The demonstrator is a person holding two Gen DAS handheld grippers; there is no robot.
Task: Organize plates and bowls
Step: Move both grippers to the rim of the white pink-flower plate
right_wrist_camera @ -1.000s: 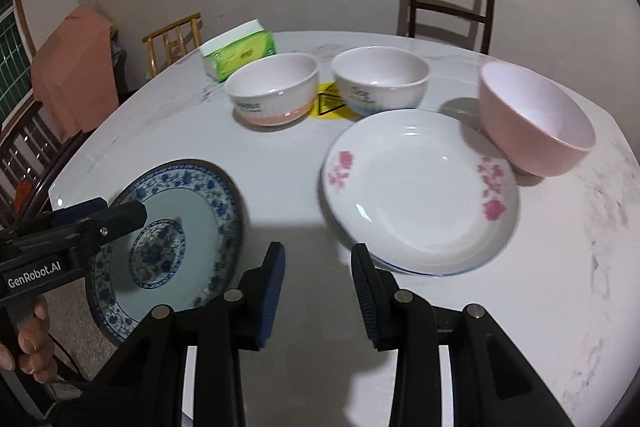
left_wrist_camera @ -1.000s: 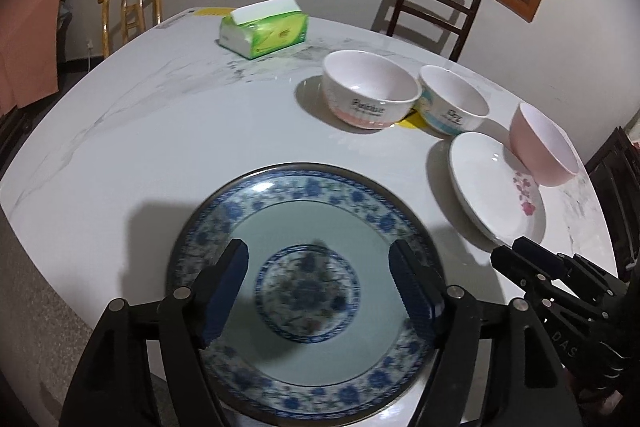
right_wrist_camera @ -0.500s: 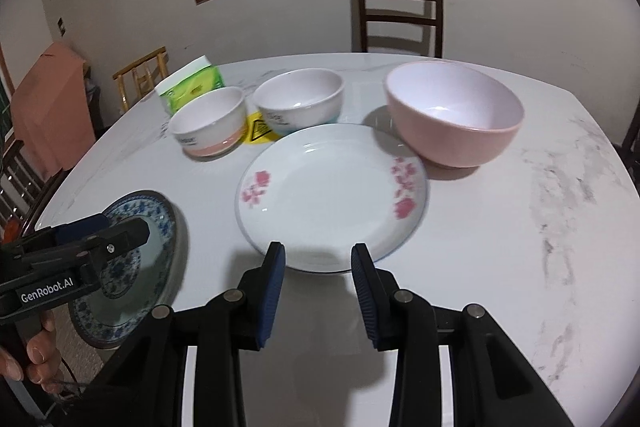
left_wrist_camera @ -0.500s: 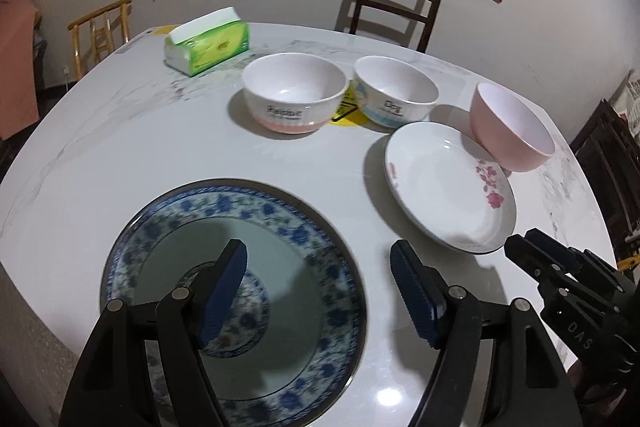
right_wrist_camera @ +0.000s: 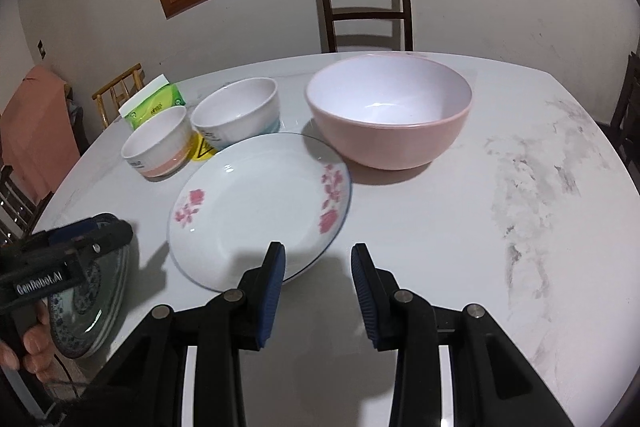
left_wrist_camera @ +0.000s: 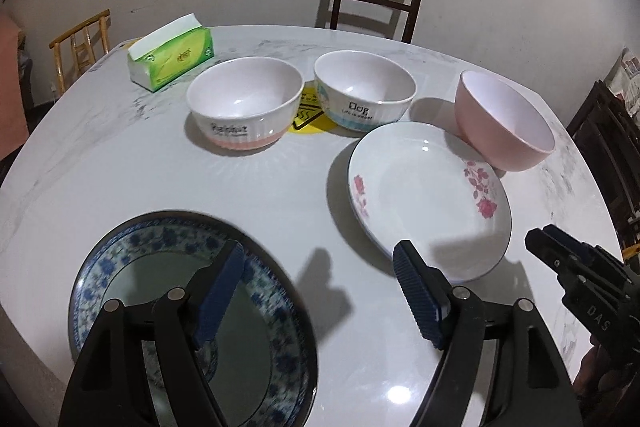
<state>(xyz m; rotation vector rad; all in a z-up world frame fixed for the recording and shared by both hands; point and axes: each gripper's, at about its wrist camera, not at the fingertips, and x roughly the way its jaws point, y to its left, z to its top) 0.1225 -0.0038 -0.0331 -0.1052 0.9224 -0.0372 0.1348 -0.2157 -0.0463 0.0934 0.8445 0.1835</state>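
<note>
A blue-patterned plate lies at the table's near left edge; it also shows in the right wrist view. A white plate with pink flowers lies right of it. Behind stand a "Rabbit" bowl, a "Dog" bowl and a pink bowl. My left gripper is open and empty, its left finger over the blue plate's right part. My right gripper is open and empty, at the flowered plate's near rim.
A green tissue pack lies at the back left of the round marble table. A yellow sticker sits between the two small bowls. A dark chair stands behind the table, other chairs at the sides.
Both grippers swung to the right. The left one moved from over the blue plate's middle to its right part. The right one now faces the flowered plate and pink bowl. Both stayed open.
</note>
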